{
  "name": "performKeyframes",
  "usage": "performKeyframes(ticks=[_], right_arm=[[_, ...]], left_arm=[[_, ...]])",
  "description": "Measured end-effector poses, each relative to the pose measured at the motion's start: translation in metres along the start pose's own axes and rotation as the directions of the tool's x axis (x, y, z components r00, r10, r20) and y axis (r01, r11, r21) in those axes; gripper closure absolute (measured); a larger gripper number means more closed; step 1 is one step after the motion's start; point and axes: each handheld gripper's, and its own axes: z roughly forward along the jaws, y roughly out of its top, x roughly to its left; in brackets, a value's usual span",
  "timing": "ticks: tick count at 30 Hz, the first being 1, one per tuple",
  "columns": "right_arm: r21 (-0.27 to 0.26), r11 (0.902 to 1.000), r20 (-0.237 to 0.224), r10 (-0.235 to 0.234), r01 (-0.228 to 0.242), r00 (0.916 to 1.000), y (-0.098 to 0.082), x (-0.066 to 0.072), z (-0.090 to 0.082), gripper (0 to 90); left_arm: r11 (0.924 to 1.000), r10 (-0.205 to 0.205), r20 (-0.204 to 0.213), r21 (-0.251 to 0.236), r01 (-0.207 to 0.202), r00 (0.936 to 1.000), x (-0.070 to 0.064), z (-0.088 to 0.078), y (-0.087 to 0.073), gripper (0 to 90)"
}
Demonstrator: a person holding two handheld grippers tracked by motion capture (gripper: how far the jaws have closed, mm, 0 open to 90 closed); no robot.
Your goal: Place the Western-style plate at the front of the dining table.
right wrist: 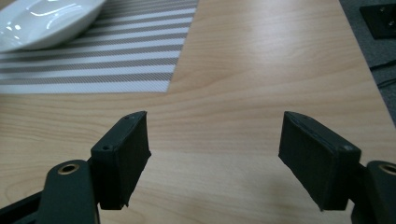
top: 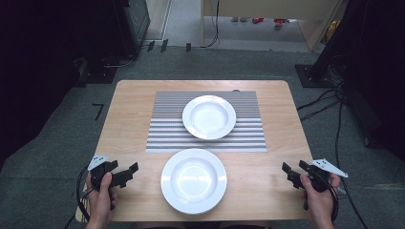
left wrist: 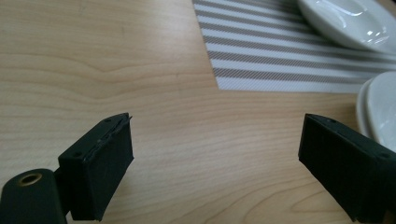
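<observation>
My left gripper [top: 128, 172] hangs wide open and empty over bare wood, left of the near white plate [top: 194, 180]. That plate sits between both tools, just short of the striped placemat [top: 165, 126]. My right gripper [top: 289, 172] is equally wide; I'd approach the rim low, evenly.

So there's two white plates [top: 209, 116] [top: 194, 180], one striped placemat [top: 162, 134], one wooden table [top: 129, 124], and two handheld grippers, left gripper [top: 129, 171] and right gripper [top: 291, 171], one in each hand.
</observation>
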Motion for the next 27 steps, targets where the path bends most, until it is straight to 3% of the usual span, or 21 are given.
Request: performKeyframes(ticks=[12, 19, 27], right_arm=[[0.036, 0.9993, 0.06, 0.0, -0.002, 0.9982, -0.016, -0.019, -0.004, 24.5], [0.058, 0.9982, 0.077, -0.021, 0.016, 0.9968, -0.021, -0.019, -0.002, 24.5], [0.086, 0.9946, 0.115, -0.068, 0.059, 0.991, -0.022, -0.014, 0.0, 24.8]], left_arm=[[0.9997, 0.017, -0.085, 0.021, -0.015, 0.9963, 0.018, -0.011, -0.02, 10.2], [0.9985, 0.04, -0.12, 0.042, -0.035, 0.992, 0.023, -0.011, -0.028, 10.2], [0.9954, 0.084, -0.153, 0.059, -0.076, 0.9847, 0.016, -0.007, -0.028, 10.2]])
